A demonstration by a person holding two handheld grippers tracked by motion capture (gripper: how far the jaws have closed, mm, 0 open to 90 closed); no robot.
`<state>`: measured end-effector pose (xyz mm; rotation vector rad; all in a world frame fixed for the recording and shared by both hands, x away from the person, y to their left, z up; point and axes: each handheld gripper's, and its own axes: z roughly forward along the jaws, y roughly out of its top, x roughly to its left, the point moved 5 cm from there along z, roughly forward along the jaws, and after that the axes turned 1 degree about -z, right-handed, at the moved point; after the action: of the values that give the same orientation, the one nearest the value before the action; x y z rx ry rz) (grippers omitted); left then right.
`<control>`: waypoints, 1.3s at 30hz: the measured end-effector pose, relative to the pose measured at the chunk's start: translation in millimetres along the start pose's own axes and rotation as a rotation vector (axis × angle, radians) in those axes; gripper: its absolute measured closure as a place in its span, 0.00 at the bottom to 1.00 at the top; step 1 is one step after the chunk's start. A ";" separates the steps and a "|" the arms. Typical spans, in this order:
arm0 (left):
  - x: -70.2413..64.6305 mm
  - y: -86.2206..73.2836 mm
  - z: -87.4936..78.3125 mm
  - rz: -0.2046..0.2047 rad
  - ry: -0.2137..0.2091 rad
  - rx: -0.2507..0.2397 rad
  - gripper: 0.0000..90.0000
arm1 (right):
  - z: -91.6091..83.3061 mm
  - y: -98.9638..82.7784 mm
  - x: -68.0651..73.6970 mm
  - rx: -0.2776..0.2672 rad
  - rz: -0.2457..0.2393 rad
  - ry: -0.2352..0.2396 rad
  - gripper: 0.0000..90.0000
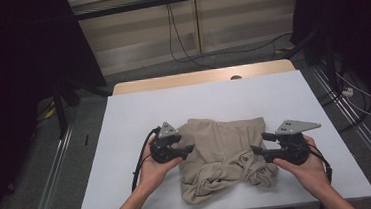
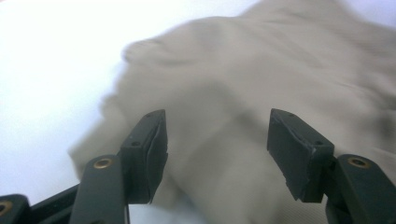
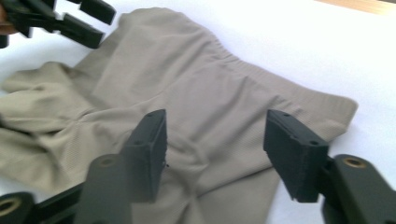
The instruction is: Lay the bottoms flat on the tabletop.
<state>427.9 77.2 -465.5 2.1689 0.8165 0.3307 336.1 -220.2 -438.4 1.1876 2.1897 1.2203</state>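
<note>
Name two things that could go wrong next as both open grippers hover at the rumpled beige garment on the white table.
The beige garment is bunched near the table's front edge; a pull that way might drag it off. The left gripper and right gripper stand open over layered folds, so either may pinch several layers together.
</note>
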 end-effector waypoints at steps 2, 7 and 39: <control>8.9 -8.4 13.2 0.015 0.028 0.063 0.41 | 9.4 1.9 -6.7 0.022 -0.009 -0.009 0.45; 9.2 -20.3 17.1 -0.001 0.022 0.117 0.34 | 32.9 -4.7 -9.9 0.083 -0.009 -0.014 0.42; -23.5 -28.8 -48.2 -0.079 -0.175 0.055 0.62 | 23.5 -15.5 -19.0 0.110 0.018 0.016 0.60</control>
<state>374.4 104.1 -454.4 2.1742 0.8170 0.0776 354.7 -227.6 -465.9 1.2475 2.2884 1.1325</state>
